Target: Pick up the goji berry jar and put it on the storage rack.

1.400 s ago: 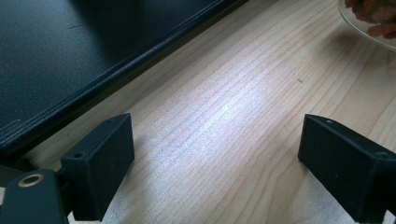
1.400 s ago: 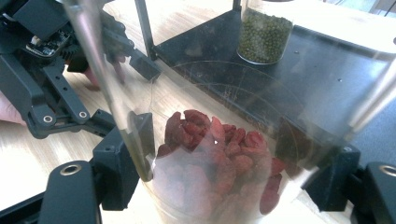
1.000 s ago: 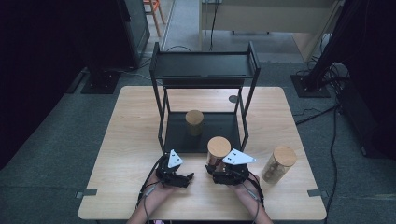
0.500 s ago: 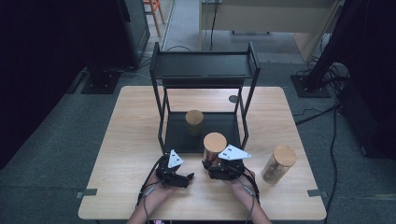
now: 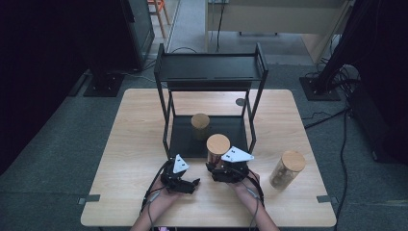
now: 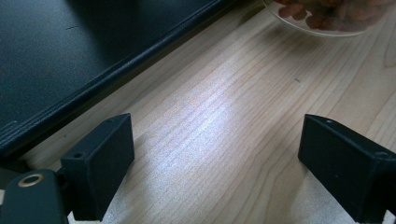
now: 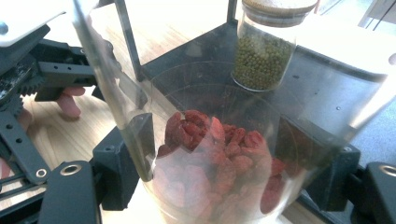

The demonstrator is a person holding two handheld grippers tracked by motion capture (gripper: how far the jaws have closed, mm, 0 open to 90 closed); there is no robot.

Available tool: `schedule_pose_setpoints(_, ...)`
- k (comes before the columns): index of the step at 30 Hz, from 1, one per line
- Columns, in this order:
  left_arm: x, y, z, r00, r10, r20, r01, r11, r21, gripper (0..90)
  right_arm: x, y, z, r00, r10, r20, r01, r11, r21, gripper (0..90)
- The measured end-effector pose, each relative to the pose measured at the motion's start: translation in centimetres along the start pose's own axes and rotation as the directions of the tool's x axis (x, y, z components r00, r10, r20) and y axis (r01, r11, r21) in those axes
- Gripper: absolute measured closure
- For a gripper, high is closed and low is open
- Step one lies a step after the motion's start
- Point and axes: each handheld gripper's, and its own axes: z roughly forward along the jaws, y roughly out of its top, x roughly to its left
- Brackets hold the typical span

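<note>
Jar of red dried fruit [image 7: 219, 163] is sitting clamped between the right gripper's [image 5: 226, 169] jaws at the front edge of the black rack [image 5: 210, 67], over the worktop [image 5: 125, 130]. Left gripper [image 5: 185, 182] is resting wide open and empty on the wood beside it.

Red-fruit jar [image 7: 219, 154] cut off at top and bottom edges. Green-bean jar [image 7: 268, 46] lid cropped. Third jar [image 5: 286, 169] contents too small to tell.

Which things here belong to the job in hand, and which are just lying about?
In the job:
right tongs
jar of red dried fruit
black rack

Lying about:
jar of green beans
third jar on the table
left tongs, open
</note>
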Motion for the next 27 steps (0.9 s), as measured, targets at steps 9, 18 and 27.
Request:
schedule_pose_setpoints(9, 0.0, 0.0, 0.0, 1.0000, 0.002, 0.003, -0.002, 1.0000, 0.000, 11.0, 0.1, 0.8, 0.4, 0.9999, -0.012, -0.002, 0.012, 0.9999, 0.006, 25.2)
schedule_pose_setpoints(18, 0.0, 0.0, 0.0, 1.0000, 0.002, 0.003, -0.002, 1.0000, 0.001, 11.0, -0.1, 1.4, 1.1, 0.9998, -0.019, -0.004, 0.019, 0.9998, 0.004, 25.1)
schedule_pose_setpoints(27, 0.0, 0.0, 0.0, 1.0000, 0.004, 0.004, -0.004, 1.0000, 0.001, 11.0, -0.3, 1.8, 2.0, 1.0000, -0.005, 0.004, 0.005, 1.0000, 0.007, 25.2)
